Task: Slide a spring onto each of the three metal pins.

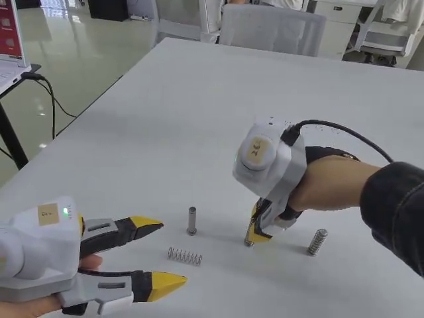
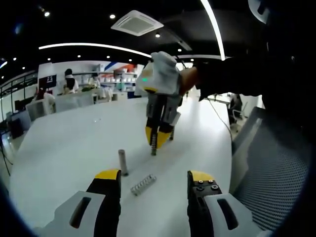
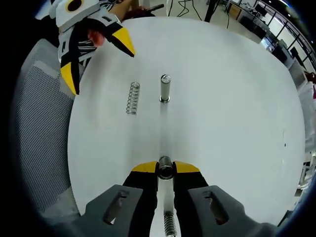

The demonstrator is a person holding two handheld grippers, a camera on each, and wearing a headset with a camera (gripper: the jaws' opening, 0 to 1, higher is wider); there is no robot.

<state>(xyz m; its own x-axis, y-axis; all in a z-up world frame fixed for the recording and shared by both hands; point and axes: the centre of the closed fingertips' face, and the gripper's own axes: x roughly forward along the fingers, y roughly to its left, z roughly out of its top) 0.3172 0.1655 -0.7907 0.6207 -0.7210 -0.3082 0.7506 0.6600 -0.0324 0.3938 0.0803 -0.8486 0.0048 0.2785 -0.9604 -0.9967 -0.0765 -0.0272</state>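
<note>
Left gripper (image 1: 159, 255) low, jaws wide and holding nothing, 1 loose spring (image 1: 184, 256) lying flat just off its tips, bare pin (image 1: 191, 220) upright just behind, right gripper (image 1: 254, 233) jaws clamped narrow around gripped pin (image 1: 249, 242), spring-covered pin (image 1: 317, 242) standing near its right, white table (image 1: 199, 119), grey chair (image 1: 271, 30) beyond.

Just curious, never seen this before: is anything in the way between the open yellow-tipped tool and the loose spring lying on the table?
Nothing visible. The spring lies on bare table just ahead of the left tool's open jaws; the bare pin stands beyond it, off that path.
</note>
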